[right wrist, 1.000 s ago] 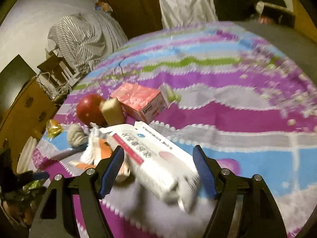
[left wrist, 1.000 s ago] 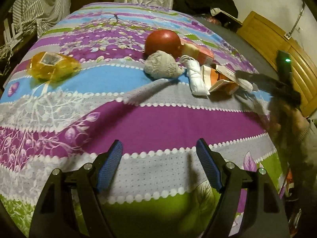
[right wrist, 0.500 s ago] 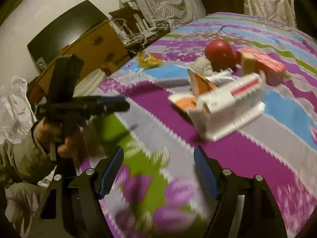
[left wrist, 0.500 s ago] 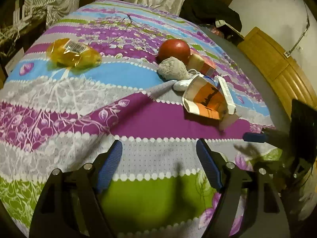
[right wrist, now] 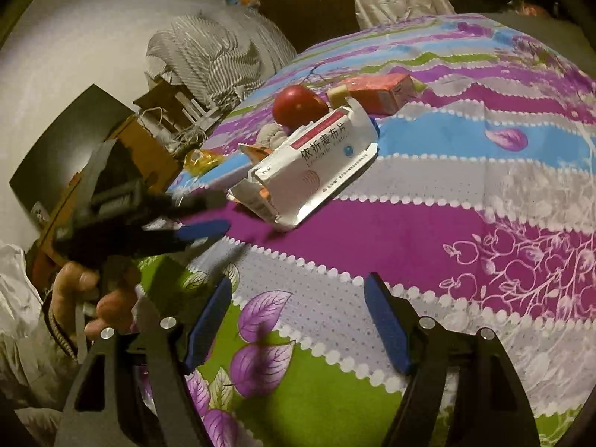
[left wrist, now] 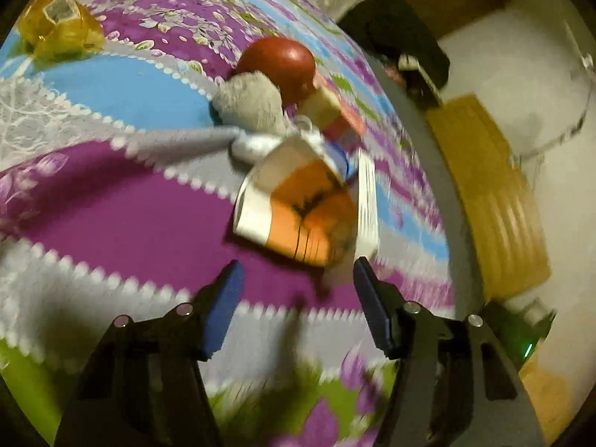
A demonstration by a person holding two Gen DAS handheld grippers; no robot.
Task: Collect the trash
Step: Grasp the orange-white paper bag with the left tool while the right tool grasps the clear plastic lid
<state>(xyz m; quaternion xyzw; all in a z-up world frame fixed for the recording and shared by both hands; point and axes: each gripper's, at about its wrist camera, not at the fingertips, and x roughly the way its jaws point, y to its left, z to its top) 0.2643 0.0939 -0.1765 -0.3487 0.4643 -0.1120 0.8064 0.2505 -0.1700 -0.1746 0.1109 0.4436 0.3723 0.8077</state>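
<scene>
My left claw [left wrist: 296, 290] is closing, empty, before the orange carton [left wrist: 298, 216]; my right claw [right wrist: 298, 320] gapes empty above the bedspread [right wrist: 409, 231].

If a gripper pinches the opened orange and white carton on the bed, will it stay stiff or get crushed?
The orange and white carton would probably crush: its end gapes open and it looks like thin card. It seems empty, so likely light. On the soft bedspread it may slide or tip when pushed.
</scene>
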